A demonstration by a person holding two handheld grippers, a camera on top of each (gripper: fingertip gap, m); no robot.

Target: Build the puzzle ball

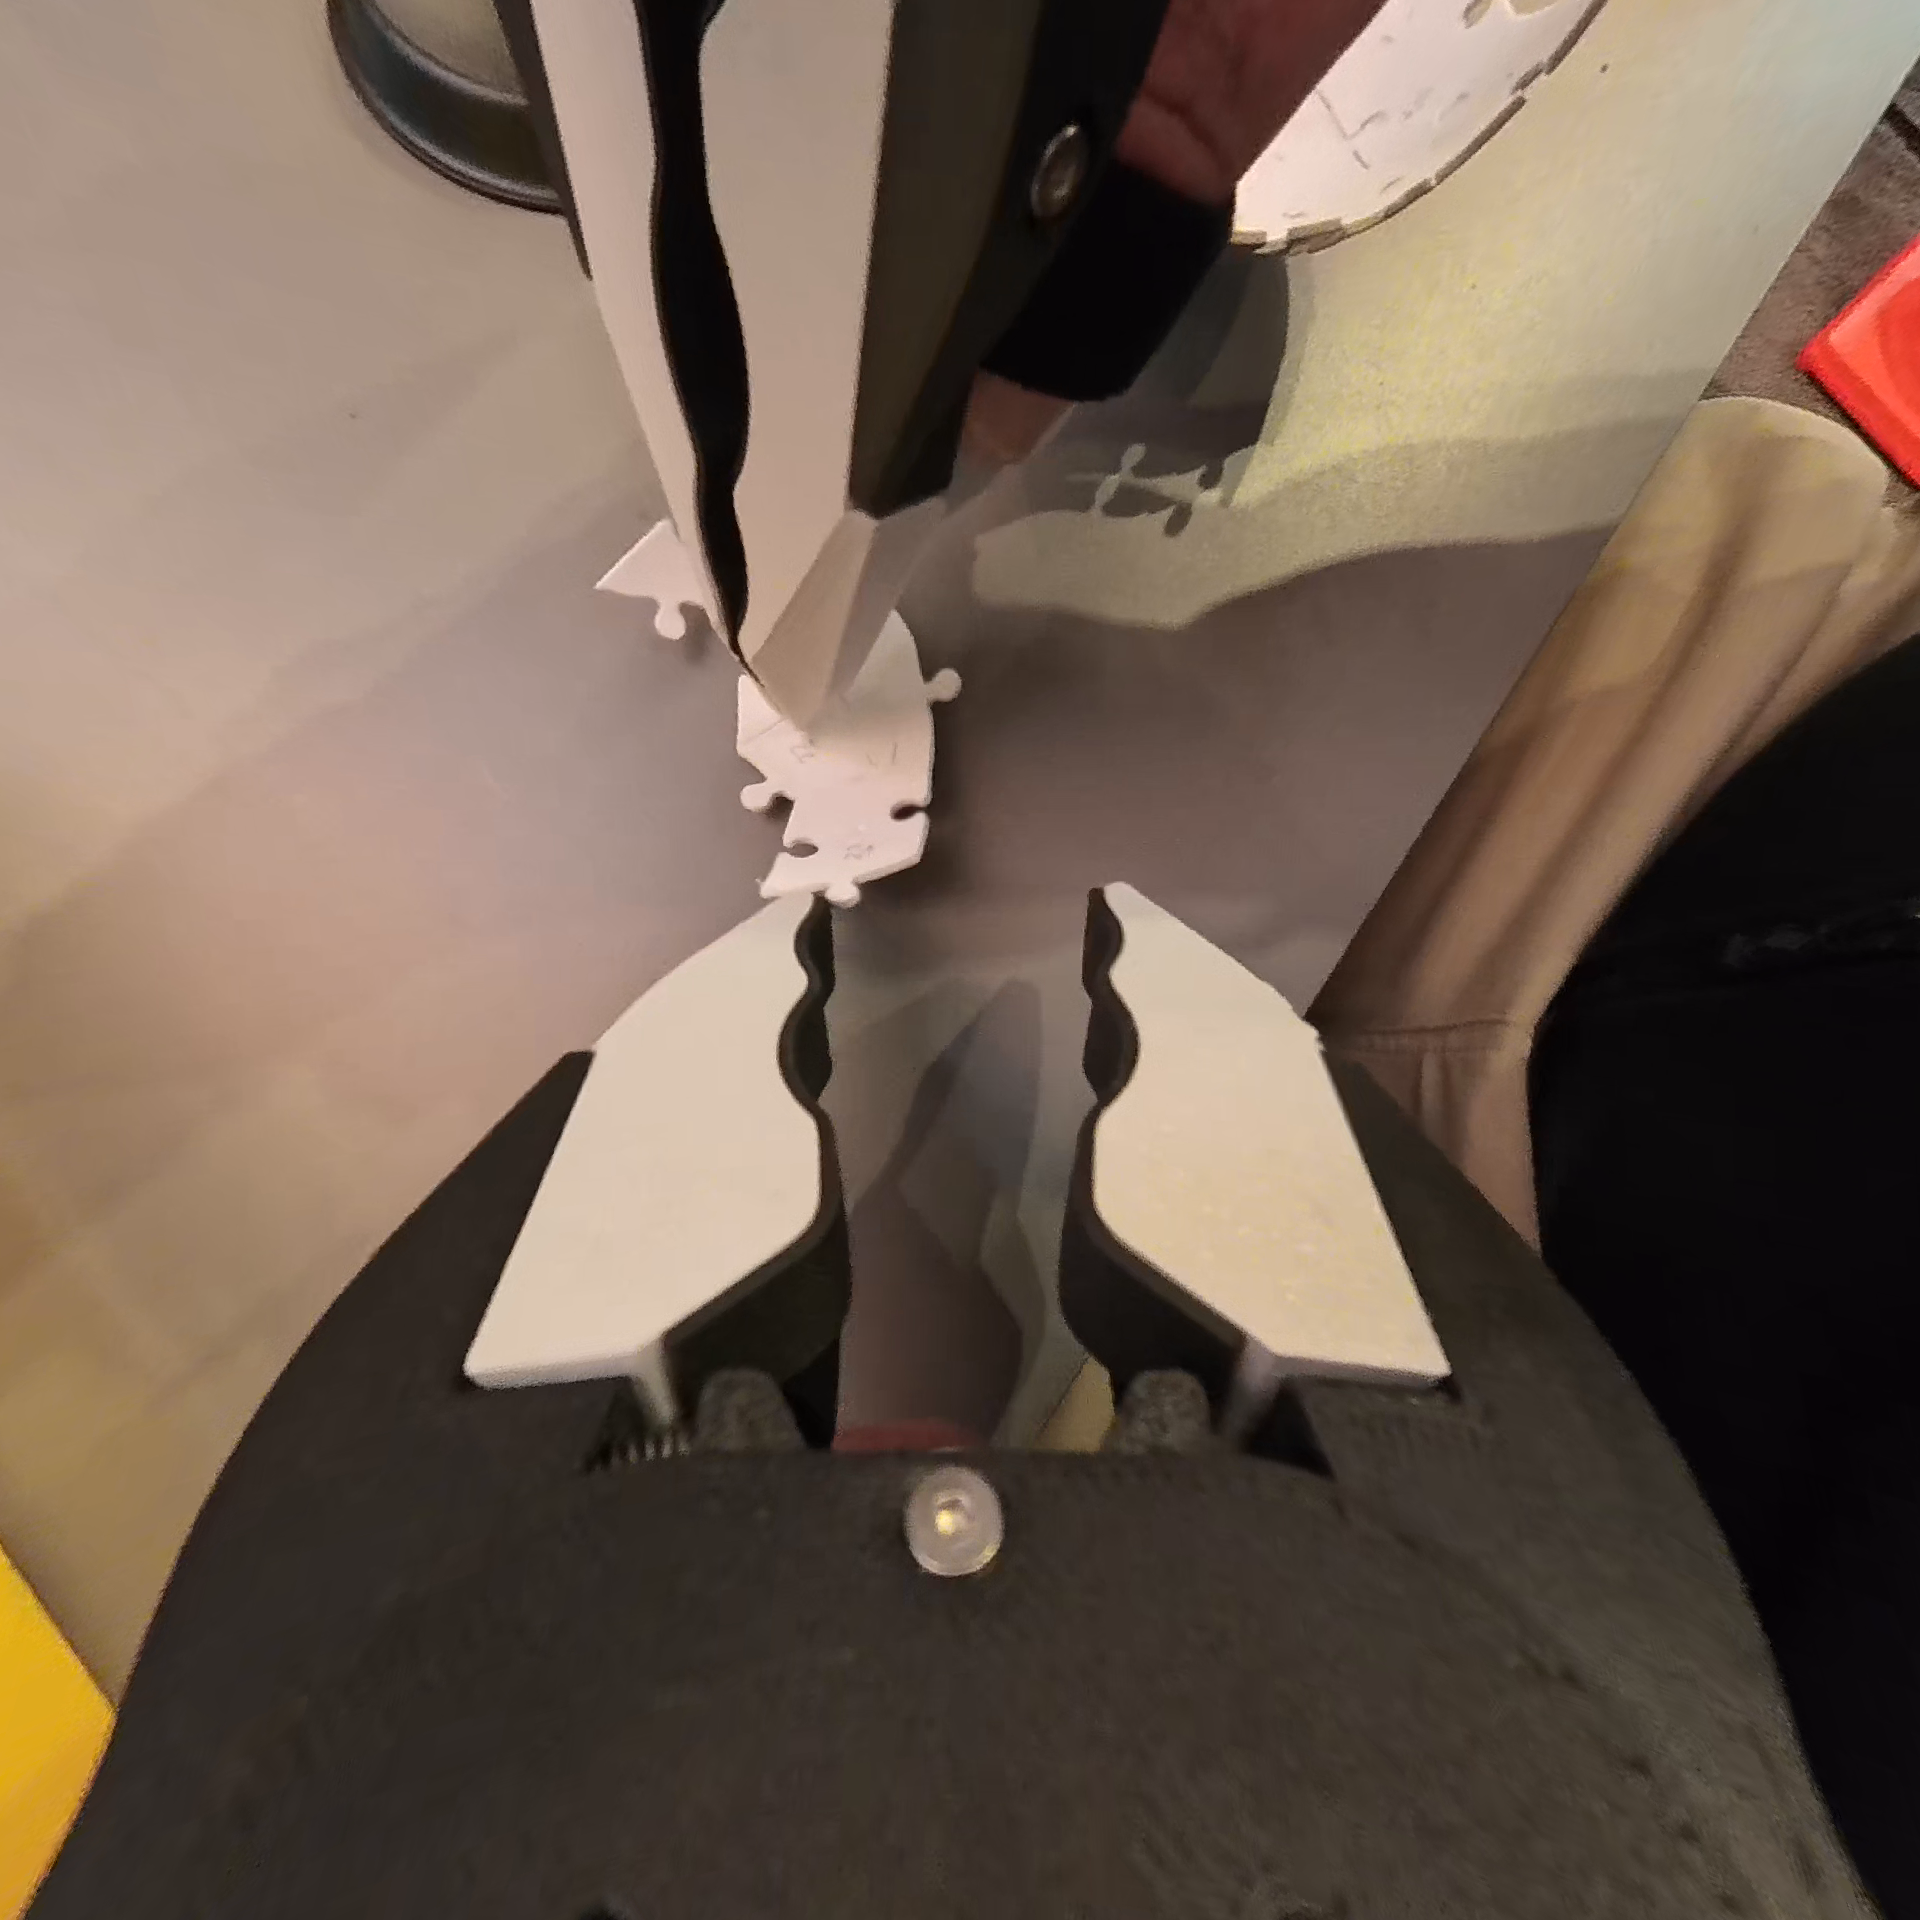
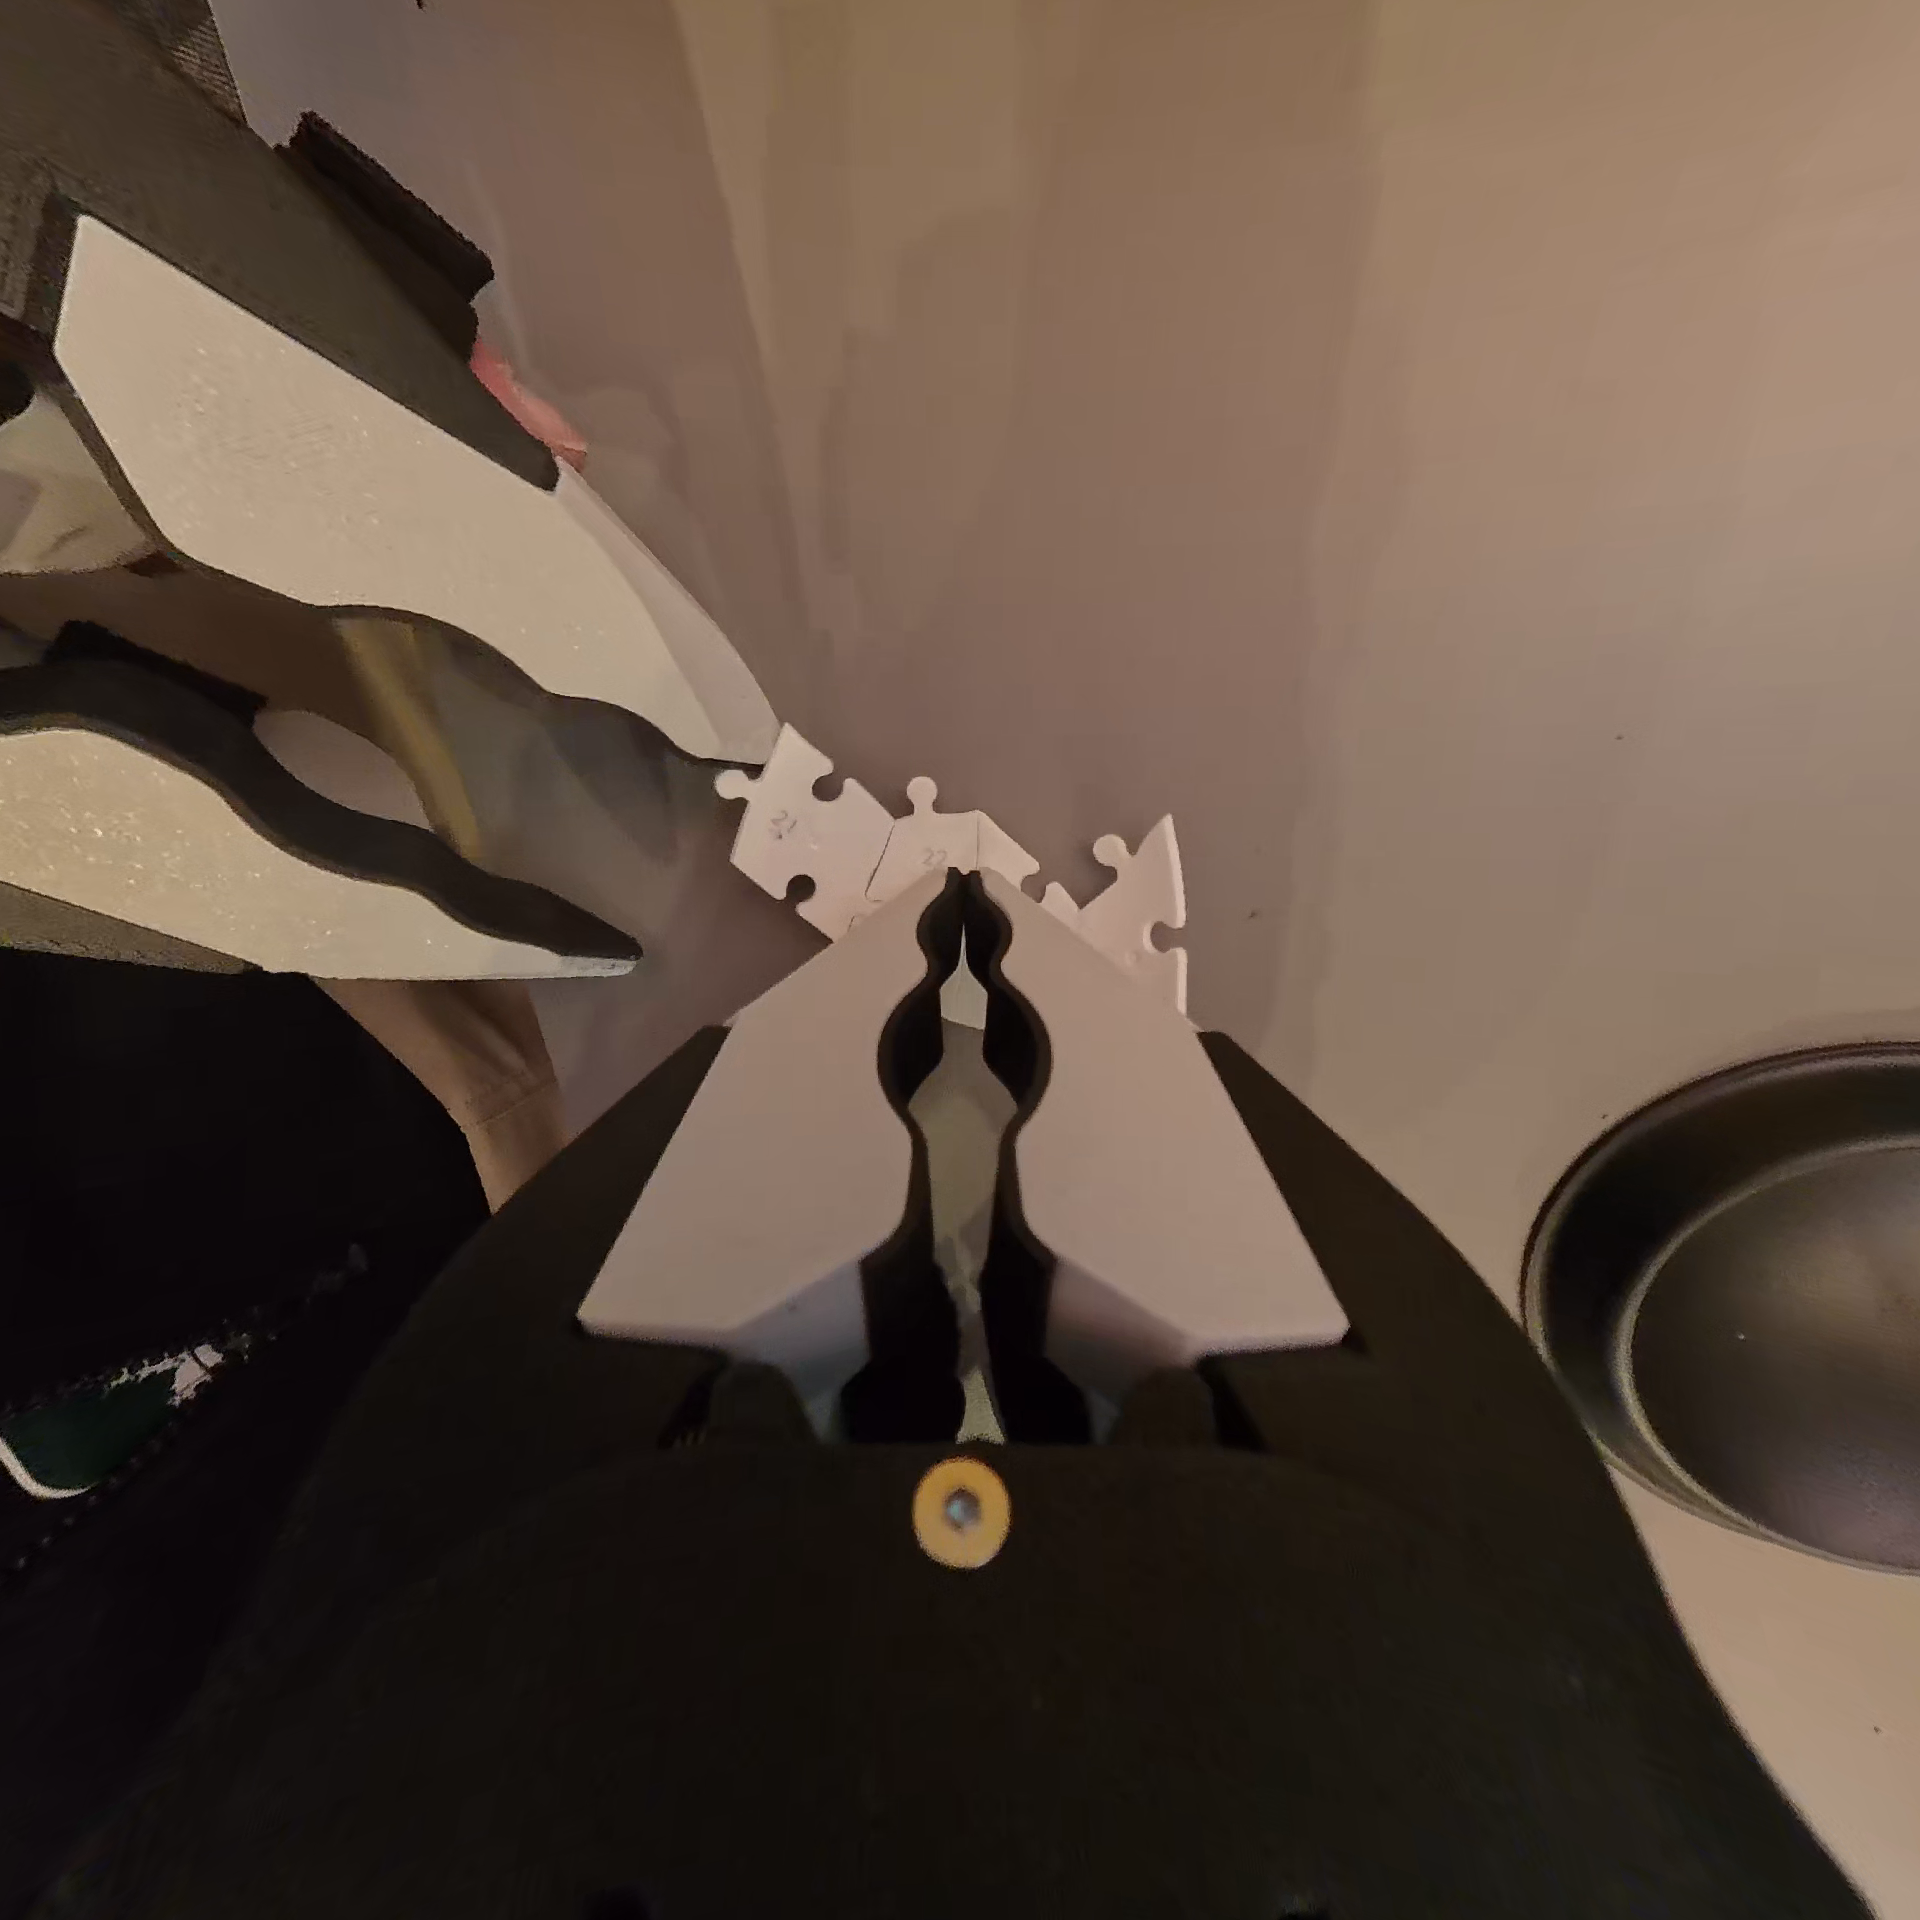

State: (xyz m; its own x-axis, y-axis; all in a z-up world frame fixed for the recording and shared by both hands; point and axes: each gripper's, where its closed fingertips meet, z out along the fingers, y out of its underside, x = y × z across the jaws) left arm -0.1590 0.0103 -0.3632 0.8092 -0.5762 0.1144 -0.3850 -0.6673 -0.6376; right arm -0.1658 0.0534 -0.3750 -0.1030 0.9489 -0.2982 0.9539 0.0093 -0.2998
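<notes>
A short curved strip of joined white puzzle pieces (image 1: 847,774) is held just above the pale table (image 1: 260,623). My right gripper (image 1: 753,681) comes down from above and is shut on the strip's middle. In the right wrist view its tips (image 2: 961,881) pinch the strip (image 2: 800,831), with another joined piece (image 2: 1148,899) sticking out to the right. My left gripper (image 1: 961,904) is open and empty, its left fingertip (image 1: 821,914) right at the strip's near end. It also shows in the right wrist view (image 2: 696,852). A larger assembled section of the ball (image 1: 1382,114) lies beyond.
A dark round dish (image 1: 447,114) sits on the table at the far left, also at the right in the right wrist view (image 2: 1766,1299). A beige cloth (image 1: 1558,727) and a red object (image 1: 1870,384) lie past the table's right edge. A yellow object (image 1: 42,1714) shows at the near left. Some 5 cm of space lies between my two pairs of fingers.
</notes>
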